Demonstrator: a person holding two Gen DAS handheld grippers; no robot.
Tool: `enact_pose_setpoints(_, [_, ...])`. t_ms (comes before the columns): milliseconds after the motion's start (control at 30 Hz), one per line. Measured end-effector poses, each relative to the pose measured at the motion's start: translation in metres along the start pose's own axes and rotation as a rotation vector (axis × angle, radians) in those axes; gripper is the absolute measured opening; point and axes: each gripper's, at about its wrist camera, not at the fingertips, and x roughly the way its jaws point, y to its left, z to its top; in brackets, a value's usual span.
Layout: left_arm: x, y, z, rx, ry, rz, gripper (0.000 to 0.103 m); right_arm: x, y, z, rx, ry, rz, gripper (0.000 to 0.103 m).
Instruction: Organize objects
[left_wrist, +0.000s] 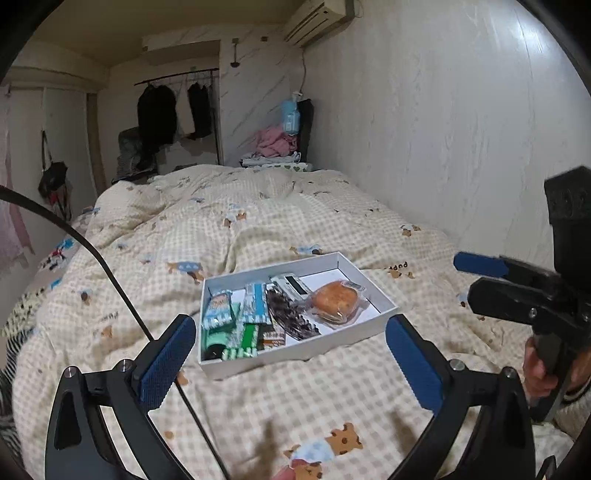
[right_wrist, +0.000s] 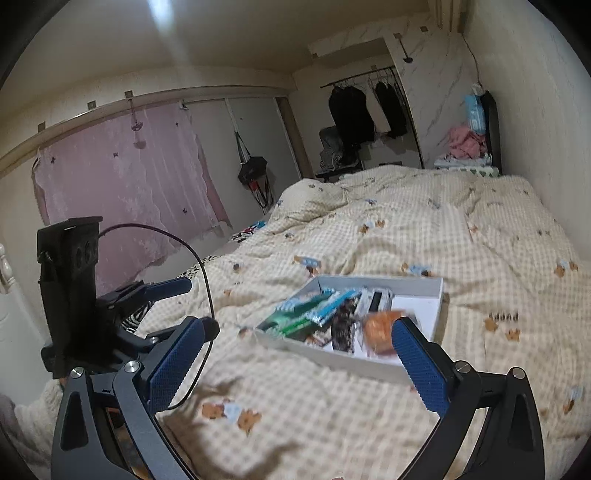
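A shallow white box (left_wrist: 273, 363) lies on the checked duvet. It holds a wrapped orange bun (left_wrist: 334, 302), a dark patterned packet (left_wrist: 291, 314), blue-and-white striped packets (left_wrist: 255, 302), green packets (left_wrist: 240, 343) and a white device (left_wrist: 291, 286). My left gripper (left_wrist: 291, 354) hovers just short of the box, open wide, with nothing between its blue pads. My right gripper (right_wrist: 299, 365) is open too and empty. In its blurred view the box (right_wrist: 332, 354) lies just beyond its fingertips. From the left wrist the right gripper (left_wrist: 469, 282) shows at the right edge. The left gripper (right_wrist: 195, 306) shows at the left of the right wrist view.
The duvet (left_wrist: 258, 221) covers a wide bed along the pale wall (left_wrist: 443, 129) on the right. Folded clothes (left_wrist: 275, 147) are piled at its far end. A black cable (left_wrist: 110, 266) trails over the left side. A hand (left_wrist: 543, 369) holds the right gripper's handle. A pink curtain (right_wrist: 122, 173) hangs left.
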Motion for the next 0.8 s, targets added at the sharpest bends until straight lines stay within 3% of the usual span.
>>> enact_pose_setpoints(300, [0.027, -0.002, -0.039, -0.064, 0.068, 0.046, 0.103, 0.009, -0.029, -0.041, 0.165, -0.024, -0.045, 0.102])
enact_pose_setpoints(800, [0.030, 0.004, -0.045, -0.101, 0.081, 0.042, 0.103, 0.015, -0.029, -0.053, 0.166, 0.001, -0.072, 0.102])
